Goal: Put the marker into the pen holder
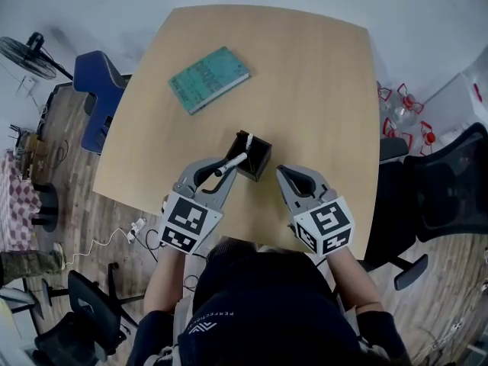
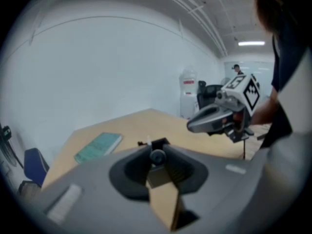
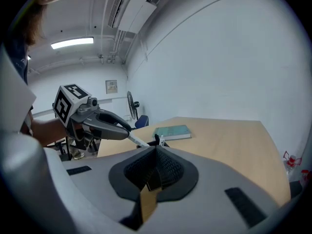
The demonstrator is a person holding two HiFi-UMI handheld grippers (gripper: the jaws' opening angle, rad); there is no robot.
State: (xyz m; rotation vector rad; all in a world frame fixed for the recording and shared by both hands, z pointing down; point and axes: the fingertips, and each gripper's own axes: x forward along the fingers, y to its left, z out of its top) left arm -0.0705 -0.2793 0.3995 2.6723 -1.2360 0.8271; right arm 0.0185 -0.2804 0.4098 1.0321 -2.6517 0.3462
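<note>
The black pen holder [image 1: 256, 157] stands near the table's front middle, and a white pen end [image 1: 248, 137] shows at its far rim. A white marker [image 1: 231, 164] with a black cap lies slanted between the fingers of my left gripper [image 1: 226, 167], which is shut on it; its tip reaches the holder's left rim. In the left gripper view the marker's round end [image 2: 157, 156] sits between the jaws, the holder [image 2: 161, 143] just beyond. My right gripper [image 1: 280, 171] rests right of the holder, shut and empty. The right gripper view shows the marker [image 3: 138, 141] leaving the left gripper [image 3: 127, 130].
A teal book [image 1: 208, 78] lies on the wooden table [image 1: 320, 90] at the far left. A blue chair [image 1: 97, 97] stands at the table's left, a black office chair [image 1: 450, 189] at its right, and jars with red clips [image 1: 400, 109] on the floor.
</note>
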